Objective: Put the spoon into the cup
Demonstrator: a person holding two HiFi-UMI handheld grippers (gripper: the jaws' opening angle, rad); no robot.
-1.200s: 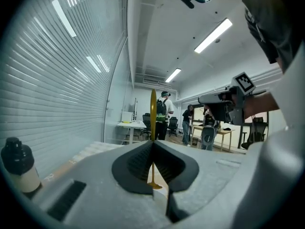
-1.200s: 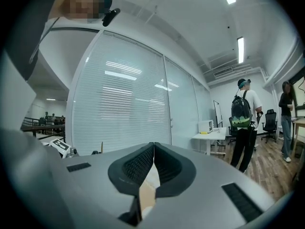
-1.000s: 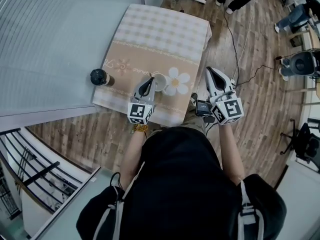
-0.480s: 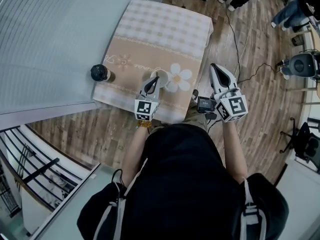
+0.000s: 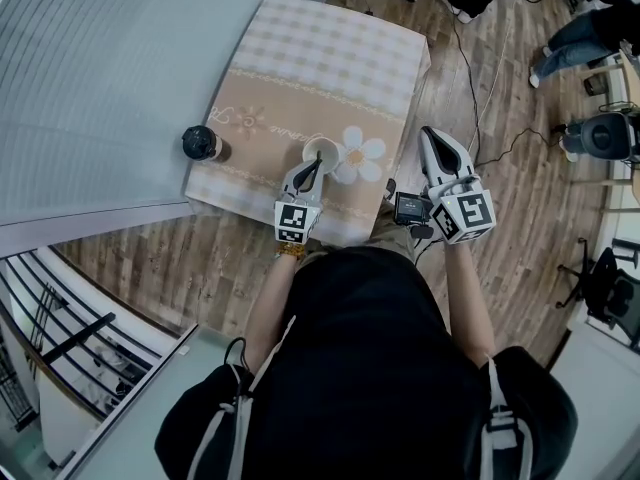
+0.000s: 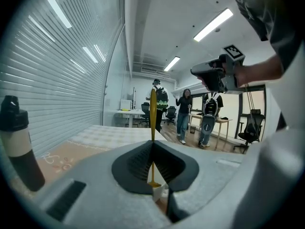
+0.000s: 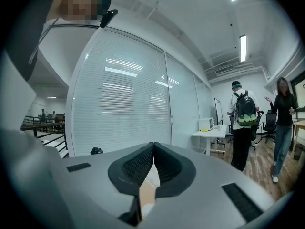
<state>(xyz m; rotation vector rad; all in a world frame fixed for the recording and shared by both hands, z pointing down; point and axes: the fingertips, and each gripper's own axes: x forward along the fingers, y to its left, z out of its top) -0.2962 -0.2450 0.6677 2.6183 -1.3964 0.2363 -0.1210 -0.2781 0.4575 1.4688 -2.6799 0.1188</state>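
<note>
Head view shows a table under a checked, flower-printed tablecloth at 12 o'clock from the person, with wooden floor all round it. A white cup stands near the table's near edge, just beside a large white flower print. The left gripper reaches in from 7 o'clock of the cup, its tips right at the cup's rim and its marker cube over the table's edge. A dark bottle stands at 9 o'clock of the cup, well apart from it, at the cloth's left edge. The right gripper hangs at 3 o'clock of the cup, off the table and over the floor.

Left gripper view has the two jaws pressed together on a thin golden spoon, which is held upright. Its handle rises straight up at 12 o'clock above the left gripper, and its lower end shows under the jaws at the white cup; whether it is inside the cup I cannot tell. The bottle stands at 9 o'clock, and the right gripper shows at 2 o'clock.

Right gripper view shows the right gripper with its jaws closed on each other and nothing between them, the bottle small at 9 o'clock
</note>
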